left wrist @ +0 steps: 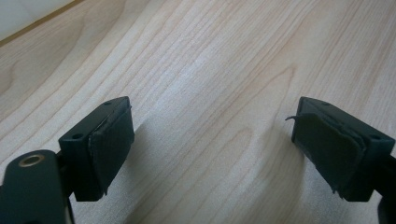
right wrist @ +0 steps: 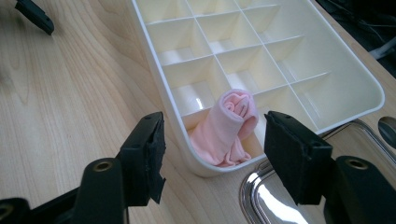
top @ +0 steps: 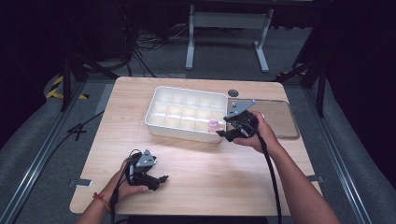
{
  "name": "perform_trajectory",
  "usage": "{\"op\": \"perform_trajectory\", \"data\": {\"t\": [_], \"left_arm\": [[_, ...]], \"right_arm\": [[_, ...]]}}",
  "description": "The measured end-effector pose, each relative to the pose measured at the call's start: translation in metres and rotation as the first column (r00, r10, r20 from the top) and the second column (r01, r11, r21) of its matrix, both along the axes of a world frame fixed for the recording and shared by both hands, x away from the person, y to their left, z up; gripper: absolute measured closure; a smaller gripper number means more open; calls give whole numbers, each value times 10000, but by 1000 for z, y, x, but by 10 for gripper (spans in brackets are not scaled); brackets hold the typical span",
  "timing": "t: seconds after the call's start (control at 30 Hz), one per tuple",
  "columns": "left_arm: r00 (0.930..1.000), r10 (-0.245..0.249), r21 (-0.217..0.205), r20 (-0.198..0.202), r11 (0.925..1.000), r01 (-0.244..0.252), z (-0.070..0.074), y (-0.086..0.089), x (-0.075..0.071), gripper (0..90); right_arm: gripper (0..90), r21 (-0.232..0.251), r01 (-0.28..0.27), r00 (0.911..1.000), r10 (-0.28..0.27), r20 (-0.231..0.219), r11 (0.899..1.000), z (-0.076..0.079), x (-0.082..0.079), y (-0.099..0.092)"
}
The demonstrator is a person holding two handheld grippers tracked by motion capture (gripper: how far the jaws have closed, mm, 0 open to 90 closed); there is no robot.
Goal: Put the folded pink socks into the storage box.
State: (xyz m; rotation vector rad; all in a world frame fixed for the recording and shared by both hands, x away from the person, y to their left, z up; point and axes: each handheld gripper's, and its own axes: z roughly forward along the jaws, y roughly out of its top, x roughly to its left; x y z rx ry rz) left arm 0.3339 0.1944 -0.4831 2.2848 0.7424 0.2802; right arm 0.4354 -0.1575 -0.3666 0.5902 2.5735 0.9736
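Pale wood worktop (top: 196, 163) on grey floor (top: 42, 140), dark surroundings. Right tongs (right wrist: 212, 140) open near a rolled pink cloth (right wrist: 229, 126) in the tray (right wrist: 364, 100); left tongs (left wrist: 210, 149) open, empty.

Rolled cloth (right wrist: 229, 125) in tray (right wrist: 163, 88) corner compartment, lid (top: 280, 119) seemingly right

Light wooden table (top: 196, 177), rounded corners. 1 white compartment tray (top: 154, 122) lies near the far edge, centre. 1 clear lid (top: 285, 123) lies just beside it toward the far right corner. Near half bare.
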Motion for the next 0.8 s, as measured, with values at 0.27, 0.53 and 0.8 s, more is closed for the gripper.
{"op": "perform_trajectory", "data": {"t": [0.27, 0.53, 0.8], "left_arm": [[10000, -1, 4, -4, 10000, 1, 0, 0, 0, 131], [10000, 32, -32, -22, 10000, -32, 0, 0, 0, 131], [10000, 34, -36, -23, 10000, -34, 0, 0, 0, 131]], "right_arm": [[373, 53, -90, 10000, 90, 9, 9999, -4, -12, -8], [367, -47, -54, 9996, 55, 259, 10000, -6, -22, -17], [356, -49, 33, 9995, -32, 304, 10000, -10, -31, -27]]}}
